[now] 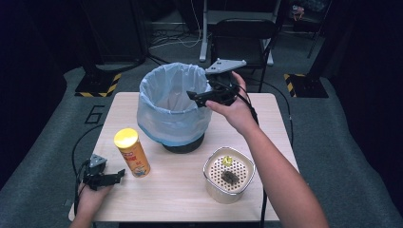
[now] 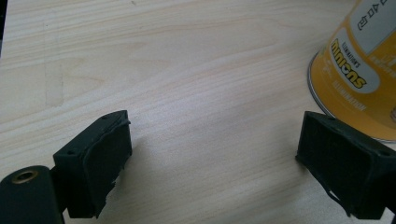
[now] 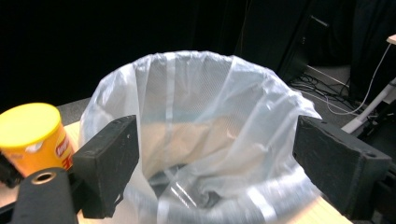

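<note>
The yellow can (image 2: 359,70) carried a white label patch with "minions" in yellow letters outlined in black, seen upside down in the left gripper view; smaller print above and below that word was too small to read. In the high view a large grey "6" (image 1: 95,114) was marked on the floor mat left of the table.

The left hand (image 1: 90,197) rests low at the near left corner. Its left claw (image 1: 114,176) points right, with the jaws apart and nothing between them. The right arm (image 1: 280,180) reaches far forward. The right claw (image 1: 196,96) is held up high, points left, and gapes wide and empty.
</note>
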The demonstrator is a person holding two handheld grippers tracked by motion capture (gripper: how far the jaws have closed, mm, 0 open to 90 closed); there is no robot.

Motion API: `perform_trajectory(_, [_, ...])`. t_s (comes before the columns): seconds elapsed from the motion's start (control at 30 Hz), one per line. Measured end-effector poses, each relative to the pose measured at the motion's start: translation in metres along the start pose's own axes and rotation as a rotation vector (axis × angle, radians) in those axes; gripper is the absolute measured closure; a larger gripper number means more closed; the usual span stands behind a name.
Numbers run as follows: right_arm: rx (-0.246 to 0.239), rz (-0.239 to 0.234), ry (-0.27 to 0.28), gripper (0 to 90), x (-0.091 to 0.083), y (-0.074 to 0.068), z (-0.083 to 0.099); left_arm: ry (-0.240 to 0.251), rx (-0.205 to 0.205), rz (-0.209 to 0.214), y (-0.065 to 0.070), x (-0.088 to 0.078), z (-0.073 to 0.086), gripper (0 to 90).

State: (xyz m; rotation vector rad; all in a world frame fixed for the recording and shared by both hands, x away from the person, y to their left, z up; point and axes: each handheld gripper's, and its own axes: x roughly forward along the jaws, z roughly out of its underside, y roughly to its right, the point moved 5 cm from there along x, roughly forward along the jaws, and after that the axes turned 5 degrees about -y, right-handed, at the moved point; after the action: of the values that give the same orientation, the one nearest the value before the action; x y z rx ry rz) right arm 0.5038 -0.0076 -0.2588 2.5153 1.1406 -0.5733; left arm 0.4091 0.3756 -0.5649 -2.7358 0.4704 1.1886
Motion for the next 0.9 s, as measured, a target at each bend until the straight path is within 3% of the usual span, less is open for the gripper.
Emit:
perform_trajectory(0.23, [0.005,0.022,0.000,14.3,-0.024,0.007,0.025,0.007,-0.034,0.042,0.001,-0.003,-0.001,9.9])
perform_trajectory(0.4, [0.012,0.051,0.001,14.2,-0.041,0.015,0.046,0.033,-0.036,0.046,0.002,-0.008,-0.005,2.8])
perform_trajectory(0.43, [0.016,0.061,0.003,14.2,-0.044,0.018,0.051,0.051,-0.043,0.086,0.004,-0.013,-0.008,2.2])
perform_trajectory(0.47, [0.016,0.061,0.003,14.2,-0.044,0.018,0.051,0.051,-0.043,0.086,0.004,-0.013,-0.008,1.2])
perform_trajectory(0.5, [0.029,0.084,-0.001,14.1,-0.051,0.022,0.062,0.077,-0.025,0.097,0.008,-0.018,-0.010,0.1])
perform_trajectory(0.6, [0.042,0.100,-0.006,14.1,-0.058,0.026,0.075,0.096,0.001,0.101,0.011,-0.024,-0.014,0.1])
perform_trajectory(0.67, [0.039,0.110,-0.009,14.1,-0.061,0.028,0.080,0.108,-0.009,0.114,0.013,-0.026,-0.015,0.1])
perform_trajectory(0.7, [0.044,0.119,-0.019,14.1,-0.066,0.029,0.090,0.110,-0.005,0.132,0.014,-0.030,-0.016,0.1])
perform_trajectory(0.9, [0.062,0.147,-0.032,14.0,-0.076,0.034,0.112,0.134,0.018,0.179,0.020,-0.040,-0.021,0.1])
